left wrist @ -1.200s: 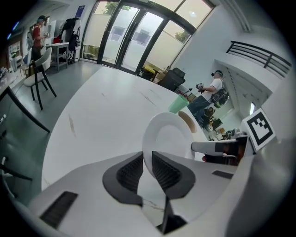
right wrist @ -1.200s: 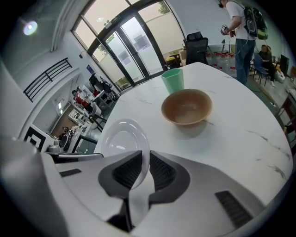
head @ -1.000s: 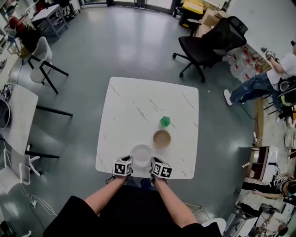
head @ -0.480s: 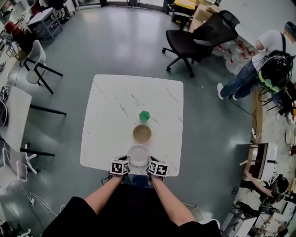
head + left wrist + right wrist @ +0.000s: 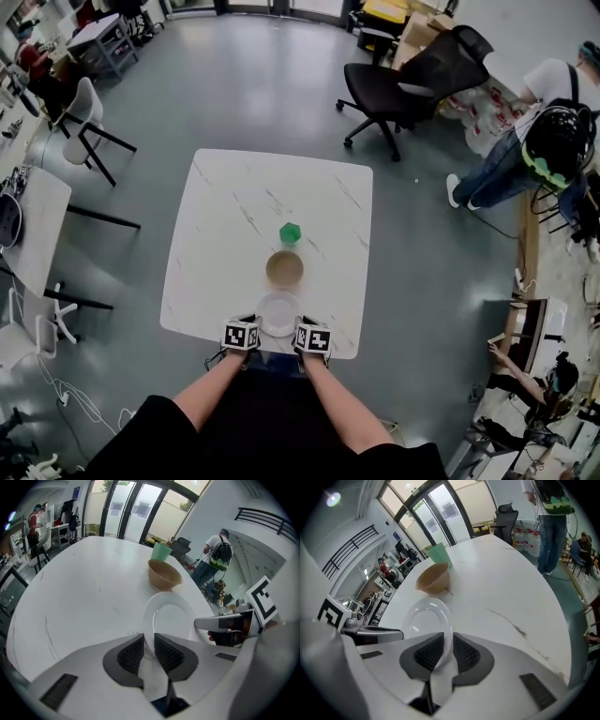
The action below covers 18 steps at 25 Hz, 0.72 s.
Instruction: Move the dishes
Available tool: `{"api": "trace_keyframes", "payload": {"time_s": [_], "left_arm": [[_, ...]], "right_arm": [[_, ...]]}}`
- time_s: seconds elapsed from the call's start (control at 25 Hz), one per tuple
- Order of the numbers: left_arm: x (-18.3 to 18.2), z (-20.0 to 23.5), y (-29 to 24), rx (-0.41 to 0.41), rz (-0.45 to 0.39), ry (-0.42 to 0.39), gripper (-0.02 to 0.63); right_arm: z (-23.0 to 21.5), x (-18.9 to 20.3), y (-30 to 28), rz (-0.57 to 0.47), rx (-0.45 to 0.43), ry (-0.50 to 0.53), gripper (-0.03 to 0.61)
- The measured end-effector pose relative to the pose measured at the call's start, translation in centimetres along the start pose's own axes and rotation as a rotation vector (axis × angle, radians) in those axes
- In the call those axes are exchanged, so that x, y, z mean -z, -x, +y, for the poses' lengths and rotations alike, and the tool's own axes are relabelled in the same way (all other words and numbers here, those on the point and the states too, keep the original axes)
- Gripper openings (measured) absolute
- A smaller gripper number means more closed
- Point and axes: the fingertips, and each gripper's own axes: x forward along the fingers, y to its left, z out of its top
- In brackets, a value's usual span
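The white marbled bench (image 5: 244, 216) carried everything in one line running away from the person. Just inside its near edge was the white plate (image 5: 278, 313), face up and roughly level. Being round, it had no long axis. The left gripper (image 5: 255, 325) and right gripper (image 5: 302, 326) were each clamped on its rim at opposite sides, probably to keep it level. Beyond stood the tan bowl (image 5: 285, 269), then the green cup (image 5: 291, 233).

Glossy smooth white plate (image 5: 279, 313), ceramic-like; matt tan bowl (image 5: 284, 269); green plastic-looking cup (image 5: 290, 233); smooth white marble-pattern table (image 5: 234, 216); left gripper (image 5: 149, 639) matt white plastic, pads (image 5: 130, 654) black, ribbed.
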Motion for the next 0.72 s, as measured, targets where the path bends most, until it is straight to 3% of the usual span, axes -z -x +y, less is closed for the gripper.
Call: {"api": "trace_keyframes", "payload": {"time_s": [0.44,0.72], "left_arm": [[0.0,0.3,0.0,-0.001,0.003,-0.083,0.080],[-1.0,0.5,2.5,-0.001,-0.120,-0.036,0.080]], "right_arm": [[-0.7,-0.6,0.5,-0.030,0.006,0.062,0.075],[0.5,-2.7,3.1,-0.145,-0.028,0.176,0.078]]}}
